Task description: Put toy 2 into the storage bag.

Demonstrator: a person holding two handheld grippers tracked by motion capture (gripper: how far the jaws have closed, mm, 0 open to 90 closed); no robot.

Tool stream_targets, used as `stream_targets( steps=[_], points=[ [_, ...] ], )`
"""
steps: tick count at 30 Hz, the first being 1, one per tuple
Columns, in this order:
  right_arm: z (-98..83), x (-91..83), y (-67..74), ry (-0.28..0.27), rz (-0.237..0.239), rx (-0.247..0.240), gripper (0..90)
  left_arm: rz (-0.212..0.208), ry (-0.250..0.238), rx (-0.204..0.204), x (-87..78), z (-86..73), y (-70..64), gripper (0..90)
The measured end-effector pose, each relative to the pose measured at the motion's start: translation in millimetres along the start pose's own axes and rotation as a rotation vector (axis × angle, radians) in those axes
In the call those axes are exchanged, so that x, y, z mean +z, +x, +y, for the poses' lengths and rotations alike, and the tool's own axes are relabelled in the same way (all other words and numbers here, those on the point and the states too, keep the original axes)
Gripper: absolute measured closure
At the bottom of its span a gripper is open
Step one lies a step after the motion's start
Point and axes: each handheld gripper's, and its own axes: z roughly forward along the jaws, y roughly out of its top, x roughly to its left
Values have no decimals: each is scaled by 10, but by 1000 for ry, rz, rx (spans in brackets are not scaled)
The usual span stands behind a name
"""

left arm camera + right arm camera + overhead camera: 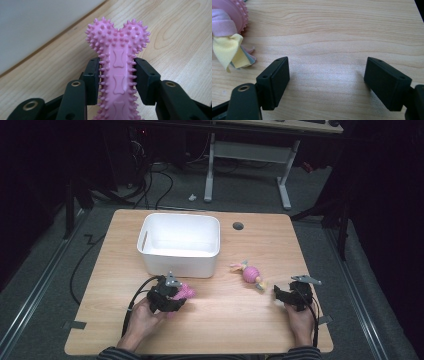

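A pink spiky bone-shaped toy (117, 62) is clamped by its shaft between the two black jaws of my left gripper (117, 77), its knobbed end sticking out past them. From above, that left gripper (176, 296) and the pink bone toy (186, 291) are just in front of the white bin (180, 242). A pink ball toy with cloth tails (251, 274) lies on the wood to the right of the bin. My right gripper (280, 295) rests near the table's right front, open, with bare wood between its jaws (325, 82). The ball toy's yellow tail (229, 50) lies off to its left.
The wooden table (225, 320) has a round cable hole (238, 226) behind the bin. Beyond the far edge stand a white desk frame (250, 165) and loose cables on grey floor. Both forearms come in at the near edge.
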Motion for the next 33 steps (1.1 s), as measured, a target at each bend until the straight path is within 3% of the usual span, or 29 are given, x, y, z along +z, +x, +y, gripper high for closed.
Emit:
stream_targets(
  steps=[7,12,21,27,33],
  points=[
    [1,0,1,-2,0,-6,208,3,-35,-16,-100,-10,47,584],
    [0,0,1,-2,-1,-7,208,26,-33,5,-165,17,47,585],
    [0,0,2,-1,-2,-8,208,32,-42,-7,-296,76,80,586],
    [1,-1,6,0,-3,-8,210,21,-58,-39,-384,114,133,584],
    [1,-1,7,0,-4,-6,211,46,-51,-31,-472,215,137,585]
  ],
)
